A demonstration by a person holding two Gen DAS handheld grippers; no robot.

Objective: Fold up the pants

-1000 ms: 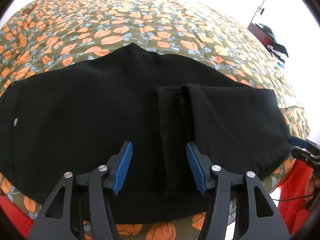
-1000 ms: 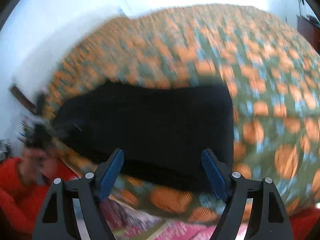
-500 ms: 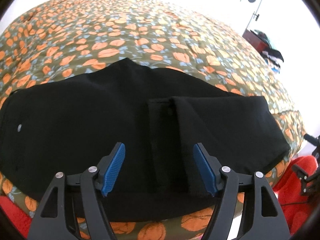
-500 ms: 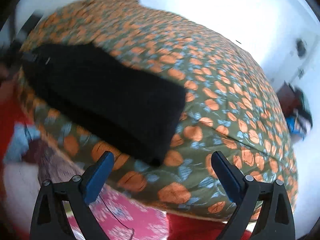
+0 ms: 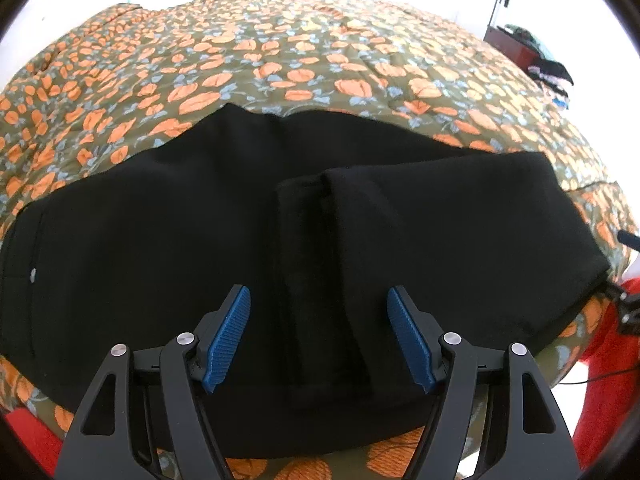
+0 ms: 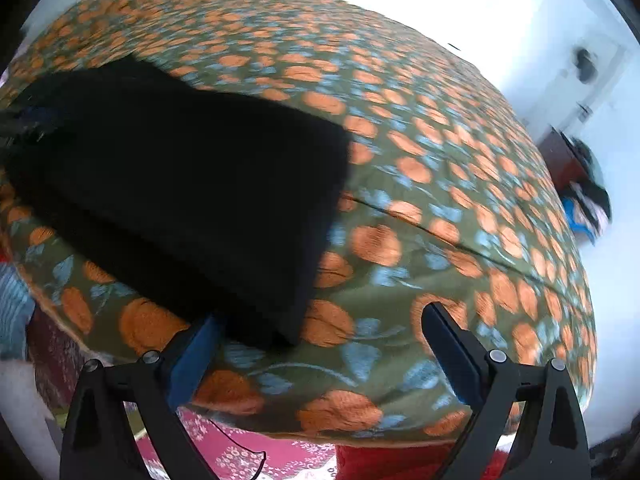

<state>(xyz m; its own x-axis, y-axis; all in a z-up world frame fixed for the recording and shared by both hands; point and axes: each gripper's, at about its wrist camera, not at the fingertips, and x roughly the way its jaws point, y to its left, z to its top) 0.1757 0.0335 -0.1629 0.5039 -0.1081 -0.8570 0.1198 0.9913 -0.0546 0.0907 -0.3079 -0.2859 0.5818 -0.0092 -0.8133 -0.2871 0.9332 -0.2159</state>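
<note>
The left gripper [image 5: 318, 336] is hovering over the black pants [image 5: 168, 248], its ribbed blue fingers [image 5: 228, 336] standing apart after just opening, with only a folded seam ridge showing between them, not pinched. The right gripper [image 6: 320, 364] is hanging at the bed's near edge, fingers [image 6: 192, 360] spread wide and gripping nothing, beside the pants' squared end. The pants, matte, soft and folded into a flat band, are lying along the near edge of the bed [image 5: 304, 60], on a quilted olive cover printed with orange flowers. Beyond, pale walls are glowing brightly, with a dark red cabinet [image 5: 510, 42] far right.
</note>
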